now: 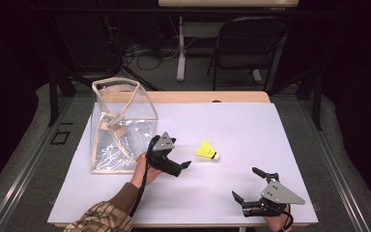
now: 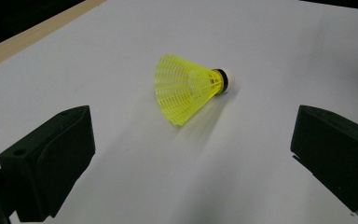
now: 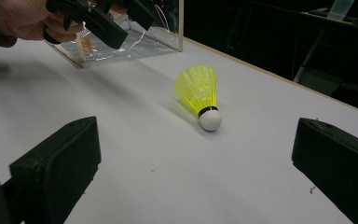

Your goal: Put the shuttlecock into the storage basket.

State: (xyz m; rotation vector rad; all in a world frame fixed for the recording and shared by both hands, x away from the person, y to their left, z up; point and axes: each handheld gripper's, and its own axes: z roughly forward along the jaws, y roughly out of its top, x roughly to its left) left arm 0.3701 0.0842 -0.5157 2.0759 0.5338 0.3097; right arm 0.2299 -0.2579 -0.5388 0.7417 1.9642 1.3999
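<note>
Jaws of the left gripper (image 1: 182,162) stand wide apart with nothing between them, hovering low over the white table sheet (image 1: 251,130). Just ahead of its tips lies the yellow shuttlecock (image 1: 207,151) on its side; in the left gripper view the shuttlecock (image 2: 189,87) rests beyond the gap, skirt toward the camera's left, white cork tip to the right, touching neither jaw. The right gripper (image 1: 244,184) sits near the table's front edge, well apart from the shuttlecock, its jaws likewise spread wide and holding nothing. Beyond the left hand (image 1: 142,170) stands a clear plastic bag (image 1: 121,123) with tan trim, tilted. No brand, label or writing can be read on anything.
</note>
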